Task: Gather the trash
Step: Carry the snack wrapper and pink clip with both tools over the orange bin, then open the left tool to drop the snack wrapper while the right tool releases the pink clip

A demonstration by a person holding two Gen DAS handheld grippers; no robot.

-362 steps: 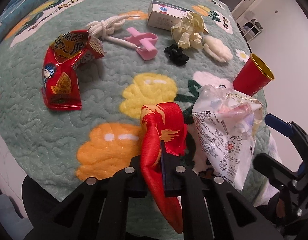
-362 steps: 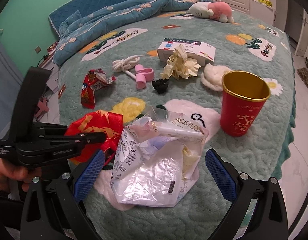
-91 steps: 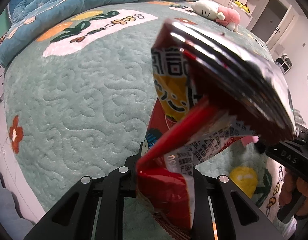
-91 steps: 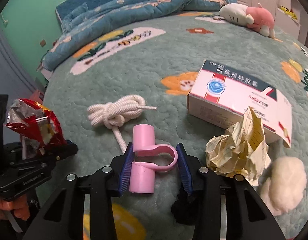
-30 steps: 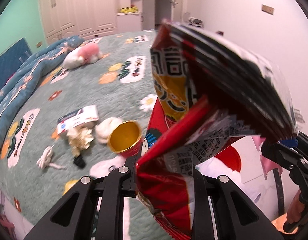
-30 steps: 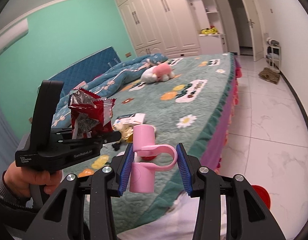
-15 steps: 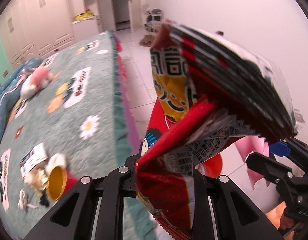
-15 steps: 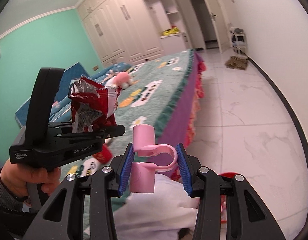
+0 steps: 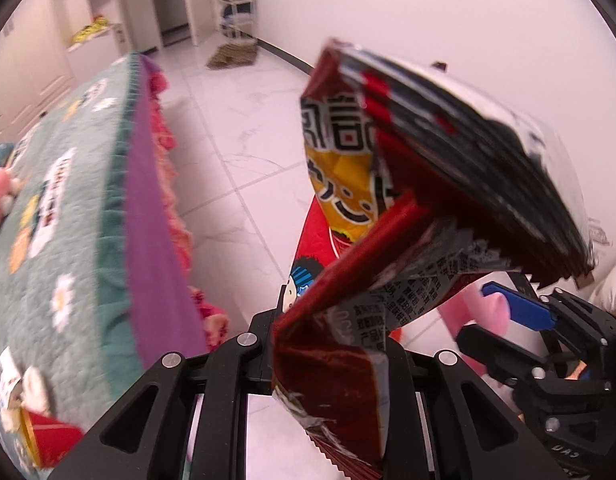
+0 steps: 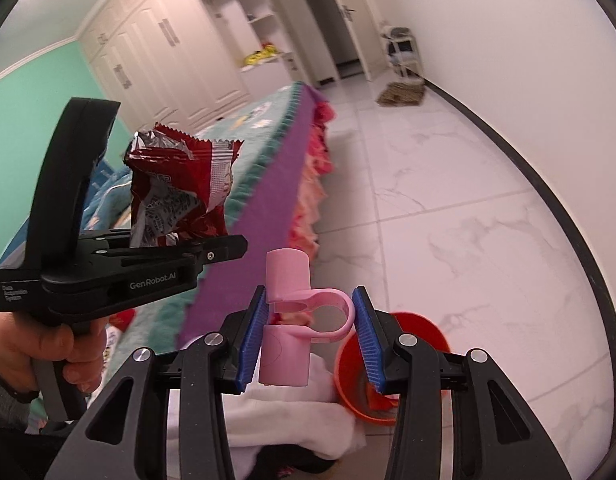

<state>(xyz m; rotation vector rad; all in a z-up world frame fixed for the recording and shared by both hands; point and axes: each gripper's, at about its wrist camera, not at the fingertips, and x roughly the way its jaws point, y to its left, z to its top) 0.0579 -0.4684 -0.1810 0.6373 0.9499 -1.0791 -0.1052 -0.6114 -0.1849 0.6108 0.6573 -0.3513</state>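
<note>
A crumpled red snack wrapper (image 9: pixel 428 160) fills the left wrist view, and my left gripper (image 9: pixel 332 344) is shut on its lower end. The right wrist view shows the same wrapper (image 10: pixel 180 192) standing up out of the left gripper (image 10: pixel 224 246), held out past the bed's edge. My right gripper (image 10: pixel 308 332) is shut on a pink plastic clip (image 10: pixel 286 276), its blue pads against the clip's loop. Below it, a red bin (image 10: pixel 392 364) stands on the white floor, partly hidden by the right finger. The right gripper (image 9: pixel 504 328) with the pink clip (image 9: pixel 464 320) also appears low right in the left wrist view.
The bed (image 10: pixel 260 184), with its green quilt and purple side, runs along the left. A red cup (image 9: pixel 48 440) and other litter lie on the quilt. A white cloth (image 10: pixel 292 412) lies beside the bin. White marble floor (image 10: pixel 448 208) stretches to a wall on the right.
Both grippers have swung away from the bed, out over the floor and lower, each keeping its load. The red bin has come nearer under the right gripper.
</note>
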